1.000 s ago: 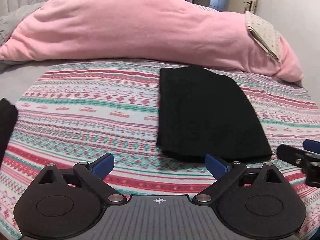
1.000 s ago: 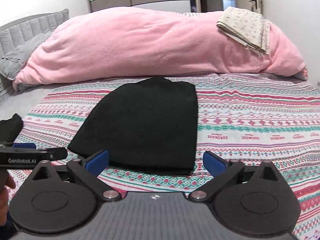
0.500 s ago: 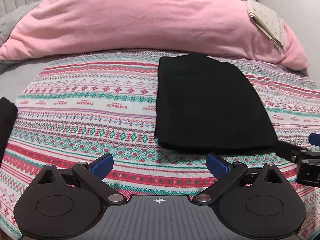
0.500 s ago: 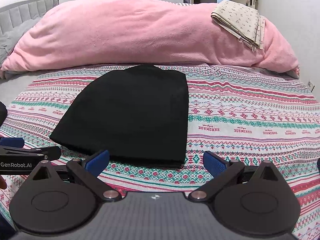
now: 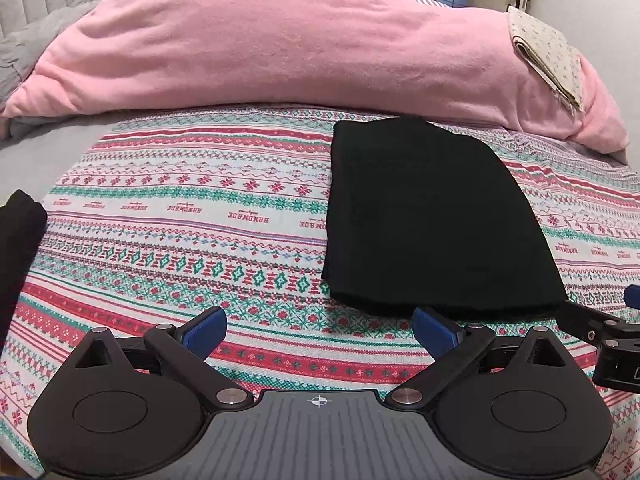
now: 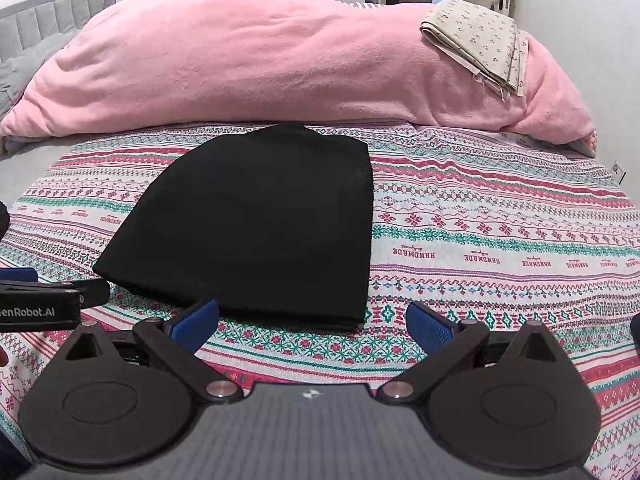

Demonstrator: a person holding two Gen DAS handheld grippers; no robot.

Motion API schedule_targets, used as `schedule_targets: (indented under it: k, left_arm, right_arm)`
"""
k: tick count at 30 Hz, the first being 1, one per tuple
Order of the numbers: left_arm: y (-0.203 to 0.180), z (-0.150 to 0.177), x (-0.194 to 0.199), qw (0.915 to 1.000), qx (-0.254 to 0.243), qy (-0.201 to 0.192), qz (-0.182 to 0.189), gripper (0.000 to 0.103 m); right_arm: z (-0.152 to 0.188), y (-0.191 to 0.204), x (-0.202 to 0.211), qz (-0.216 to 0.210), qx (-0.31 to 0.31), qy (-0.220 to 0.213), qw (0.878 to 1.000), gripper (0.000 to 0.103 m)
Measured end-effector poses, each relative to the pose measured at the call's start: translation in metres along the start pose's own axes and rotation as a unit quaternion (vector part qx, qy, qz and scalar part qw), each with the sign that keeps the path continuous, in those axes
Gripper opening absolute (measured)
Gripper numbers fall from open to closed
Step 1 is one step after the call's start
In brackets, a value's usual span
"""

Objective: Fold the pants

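Holding both tools angled down at the bed, I kept the left gripper (image 5: 318, 330) and the right gripper (image 6: 312, 322) spread wide, with nothing between the blue pads (image 5: 202, 330). Neither tool touched cloth.

The black pants (image 6: 260, 224) lay flat on the patterned bedspread (image 5: 180, 216), folded into a compact stack with a straight edge on one side and a rounded one on the other. I judged that the fold was largely complete: no leg or waistband trailed loose.

Each tool sat just short of the stack's near edge. That position suited either a final fold, by pinching the near corners, or a plain release.

Beyond the stack, a pink blanket (image 5: 280, 40) was heaped across the head of the bed, carrying a folded beige cloth (image 6: 476, 40). Both lay apart from the pants, leaving the centre free for folding.

A second dark garment (image 5: 20, 240) showed at the left edge; I could not identify it.
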State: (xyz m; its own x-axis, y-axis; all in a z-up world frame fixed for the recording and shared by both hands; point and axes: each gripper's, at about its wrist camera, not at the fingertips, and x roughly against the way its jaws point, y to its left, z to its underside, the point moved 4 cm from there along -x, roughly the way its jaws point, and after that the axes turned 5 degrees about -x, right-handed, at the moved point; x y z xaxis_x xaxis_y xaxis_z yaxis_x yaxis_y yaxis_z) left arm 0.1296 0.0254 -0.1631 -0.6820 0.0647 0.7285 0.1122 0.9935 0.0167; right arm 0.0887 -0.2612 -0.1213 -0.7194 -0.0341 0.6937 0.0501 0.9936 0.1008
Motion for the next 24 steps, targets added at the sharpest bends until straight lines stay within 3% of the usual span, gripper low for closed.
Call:
schedule_targets:
  k: [10, 24]
  left_arm:
    - [-0.0027, -0.0047, 0.0091, 0.9998, -0.002, -0.018, 0.012, 0.103]
    - [-0.0016, -0.0015, 0.0051, 0.9998, 0.009, 0.000, 0.016, 0.103]
  right_arm:
    - [0.0023, 0.0024, -0.0039, 0.004, 0.007, 0.007, 1.000, 0.068]
    - [0.0037, 0.0026, -0.0070, 0.009, 0.007, 0.013, 1.000, 0.068]
